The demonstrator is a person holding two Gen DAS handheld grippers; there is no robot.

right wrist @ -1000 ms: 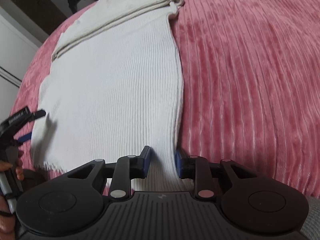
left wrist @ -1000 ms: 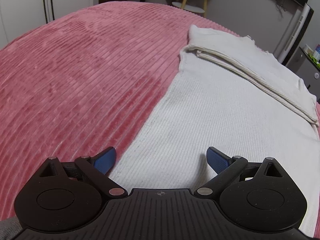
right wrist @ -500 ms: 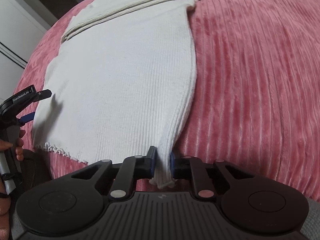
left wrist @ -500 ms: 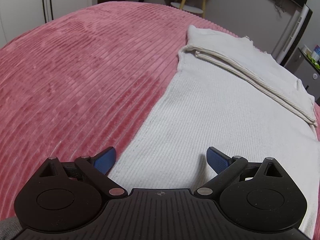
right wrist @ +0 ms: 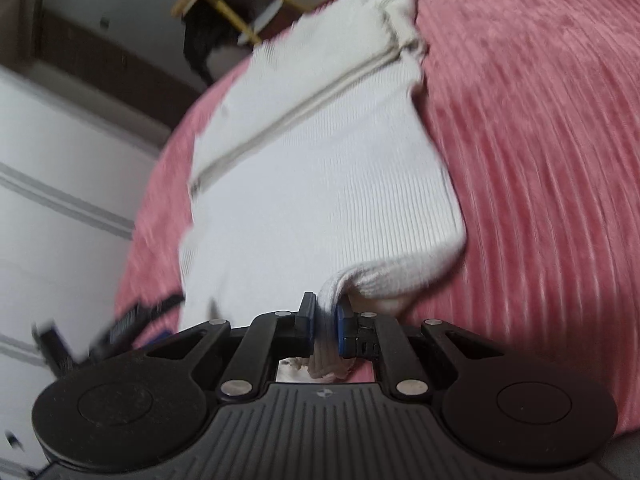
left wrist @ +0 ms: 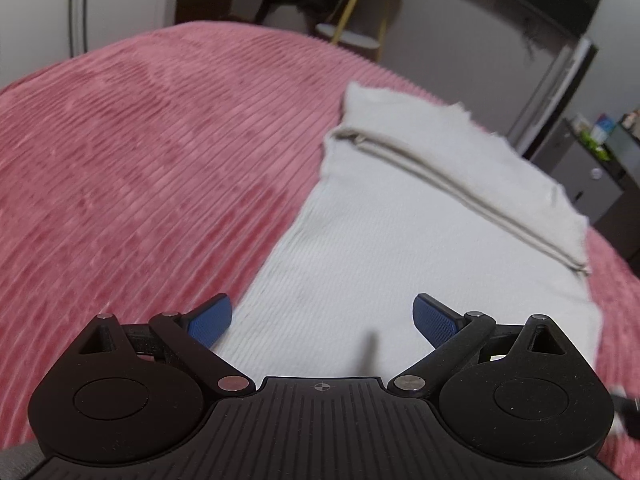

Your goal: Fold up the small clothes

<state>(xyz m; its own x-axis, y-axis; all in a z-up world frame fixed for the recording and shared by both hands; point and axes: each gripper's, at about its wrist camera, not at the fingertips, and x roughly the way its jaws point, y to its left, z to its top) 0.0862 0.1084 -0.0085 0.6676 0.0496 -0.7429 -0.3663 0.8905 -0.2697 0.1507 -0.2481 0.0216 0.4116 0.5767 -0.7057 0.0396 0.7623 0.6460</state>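
Looking along the left gripper (left wrist: 323, 322), its blue pads (left wrist: 211, 319) stand wide apart with nothing pressed between them. They hover over the near end of a white ribbed garment (left wrist: 400, 240), which lies flat on a pink ribbed blanket (left wrist: 140, 160). The left pad is over the garment's left edge, the right pad over its middle. A folded band runs across the garment's far end. Behind the bed stand a yellow-legged stool (left wrist: 352, 36) and dark furniture, blurred.

From the right wrist view, the right gripper (right wrist: 324, 324) is clenched on the garment's (right wrist: 320, 184) near right corner: the cloth is bunched between the pads and drawn up off the blanket (right wrist: 540, 160), with a curl of fabric leading back to the flat part. The frayed hem pokes out behind the pads. At the lower left, blurred, the left gripper (right wrist: 132, 320) shows beside the garment's other near corner.
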